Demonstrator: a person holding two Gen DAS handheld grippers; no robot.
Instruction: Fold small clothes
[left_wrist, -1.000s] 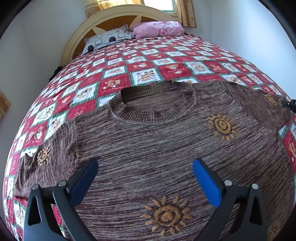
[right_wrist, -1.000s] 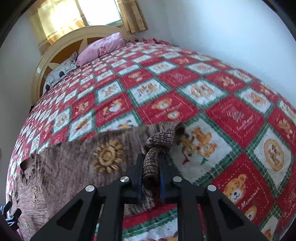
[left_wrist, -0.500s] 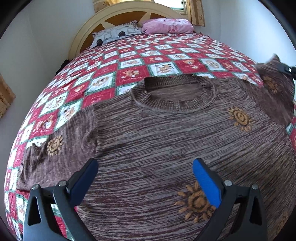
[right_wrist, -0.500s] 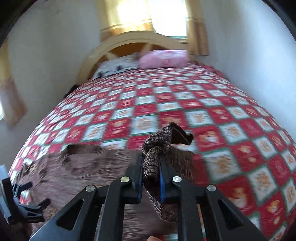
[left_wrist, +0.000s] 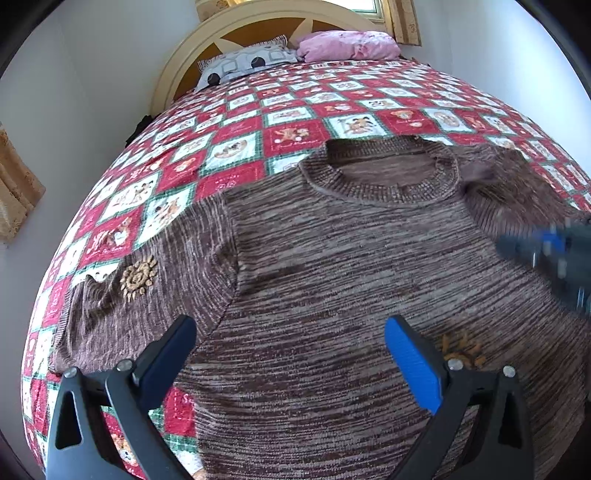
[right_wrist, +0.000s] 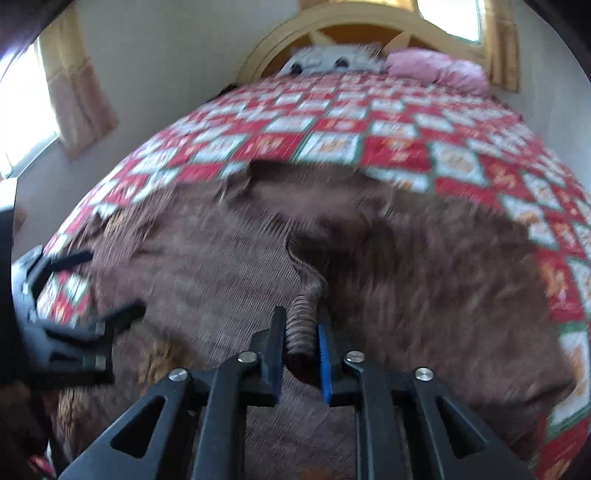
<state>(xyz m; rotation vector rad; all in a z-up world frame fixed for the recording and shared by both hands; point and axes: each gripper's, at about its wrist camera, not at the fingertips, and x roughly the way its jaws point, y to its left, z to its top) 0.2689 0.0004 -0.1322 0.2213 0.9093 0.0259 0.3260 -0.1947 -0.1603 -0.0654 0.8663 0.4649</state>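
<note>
Sweater in brown marled knit lies spread flat on the bed, neckline toward the headboard, over a red, white and green checked quilt. We see orange sun motifs on it, one on the sleeve that stretches out toward the left edge of the left wrist view. Our left gripper hovers above the sweater's body with its jaws spread wide and nothing between them. Our right gripper has the ribbed cuff of the other sleeve between its narrow jaws, which are opening; the pads look as if they are touching the knit on both sides, though blur makes this hard to judge. That sleeve is drawn across onto the sweater's front. In the left wrist view the right gripper shows as a blurred dark and blue shape at the right edge. Two pillows sit against the headboard.
</note>
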